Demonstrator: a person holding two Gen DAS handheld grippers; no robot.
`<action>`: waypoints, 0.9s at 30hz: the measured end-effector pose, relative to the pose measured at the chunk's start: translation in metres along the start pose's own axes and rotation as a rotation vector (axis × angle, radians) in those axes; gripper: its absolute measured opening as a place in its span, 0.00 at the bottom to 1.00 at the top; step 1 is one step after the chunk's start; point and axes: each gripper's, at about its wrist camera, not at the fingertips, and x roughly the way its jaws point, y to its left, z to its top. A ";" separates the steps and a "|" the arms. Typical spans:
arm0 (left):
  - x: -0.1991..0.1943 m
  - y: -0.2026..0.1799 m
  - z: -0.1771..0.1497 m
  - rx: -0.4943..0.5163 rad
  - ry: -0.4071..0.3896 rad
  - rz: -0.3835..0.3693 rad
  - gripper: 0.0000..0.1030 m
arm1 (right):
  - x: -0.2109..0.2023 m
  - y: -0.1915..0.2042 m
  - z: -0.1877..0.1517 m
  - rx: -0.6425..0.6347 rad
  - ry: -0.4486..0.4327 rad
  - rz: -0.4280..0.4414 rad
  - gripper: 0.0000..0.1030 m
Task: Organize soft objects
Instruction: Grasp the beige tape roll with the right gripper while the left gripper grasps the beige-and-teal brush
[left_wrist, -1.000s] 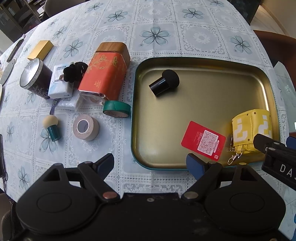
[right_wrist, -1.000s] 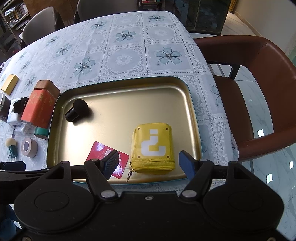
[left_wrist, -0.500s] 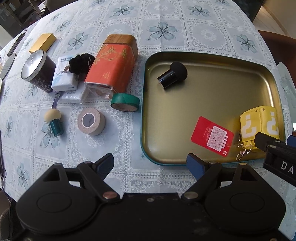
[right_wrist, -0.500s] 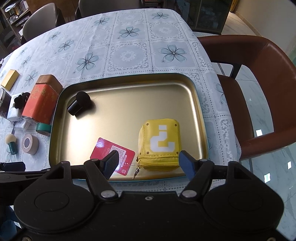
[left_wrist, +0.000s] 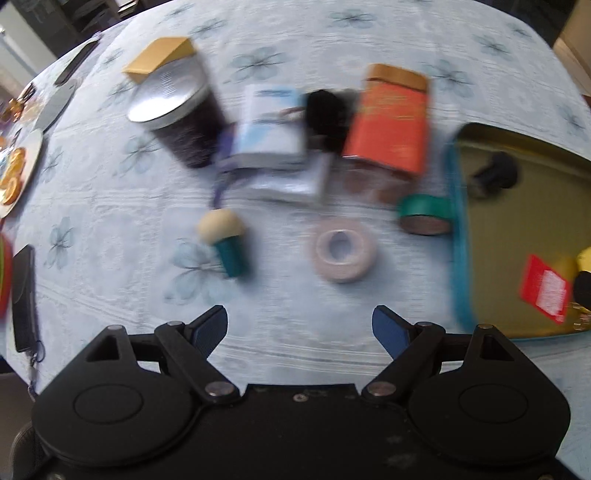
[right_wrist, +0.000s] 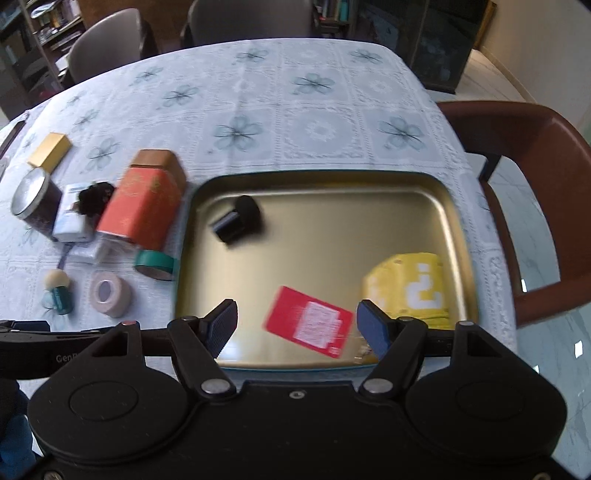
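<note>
Fingers (left_wrist: 210, 326) spread before cream-topped sponge (left_wrist: 223, 240)

Brown armchair (right_wrist: 535, 177), grey chairs (right_wrist: 107, 44), bookshelves (right_wrist: 33, 33)

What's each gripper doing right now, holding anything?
Left gripper: open, holding nothing, above bare tablecloth.
Right gripper: open, holding nothing, above the tray.

Yellow pouch (right_wrist: 410, 288): soft cube shape with white block marks, lying in the near right corner of the gold tray (right_wrist: 332, 177), red tag (right_wrist: 308, 321) just beside it. Black sponge puff (right_wrist: 240, 218) lies on its side at the tray's far left. On the bench left of the tray: beige-headed puff (left_wrist: 223, 240) with a teal base, tilted; black scrunchie (left_wrist: 327, 110), blurred, apparently resting on a white box (left_wrist: 271, 125).
</note>
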 end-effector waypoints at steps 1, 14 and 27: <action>0.005 0.014 0.000 -0.009 0.007 0.011 0.82 | 0.001 0.010 0.000 -0.007 0.002 0.015 0.66; 0.056 0.142 -0.007 -0.041 0.088 0.070 0.82 | 0.050 0.129 -0.004 -0.101 0.011 0.109 0.66; 0.070 0.175 0.008 0.008 0.056 0.015 0.82 | 0.100 0.170 -0.009 -0.102 0.085 0.008 0.50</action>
